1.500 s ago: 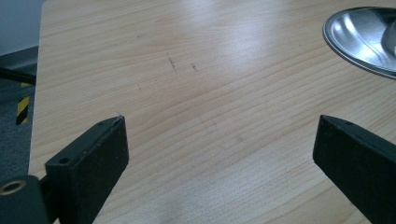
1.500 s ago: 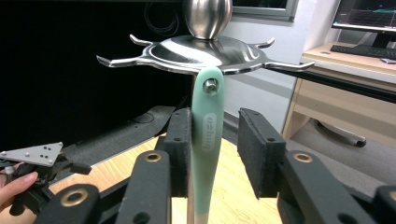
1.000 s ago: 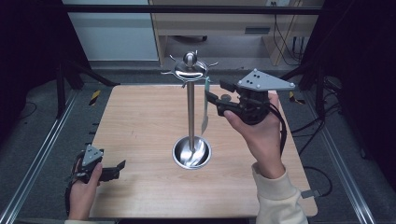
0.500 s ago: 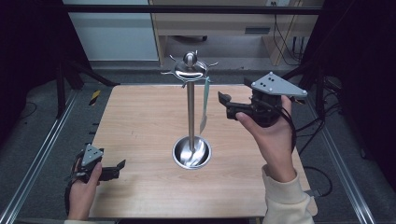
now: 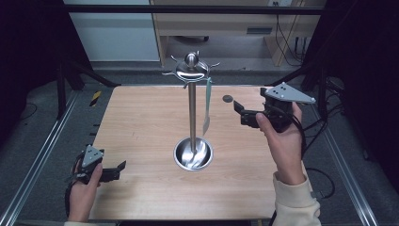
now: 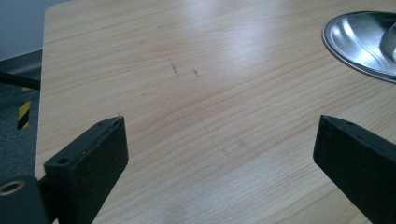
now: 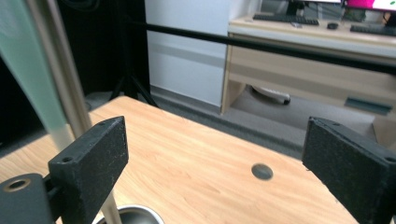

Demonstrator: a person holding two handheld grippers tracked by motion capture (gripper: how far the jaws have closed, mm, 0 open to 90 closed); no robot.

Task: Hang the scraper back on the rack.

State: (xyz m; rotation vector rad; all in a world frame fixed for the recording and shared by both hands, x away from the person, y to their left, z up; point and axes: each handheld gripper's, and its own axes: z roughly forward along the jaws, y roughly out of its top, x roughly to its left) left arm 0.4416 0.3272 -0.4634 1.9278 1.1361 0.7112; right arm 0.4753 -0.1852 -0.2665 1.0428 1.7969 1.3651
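Over the wooden table point(image 5: 141, 122), the right gripper point(image 5: 241, 112) has backed off the hanging utensil point(image 5: 206, 106), jaws just spread, empty.

We list: light wooden table point(image 5: 141, 122) | small dark round disc on it point(image 5: 227, 98) | beige wooden desk behind point(image 5: 211, 23) | yellow-black striped floor tape point(image 5: 95, 98)
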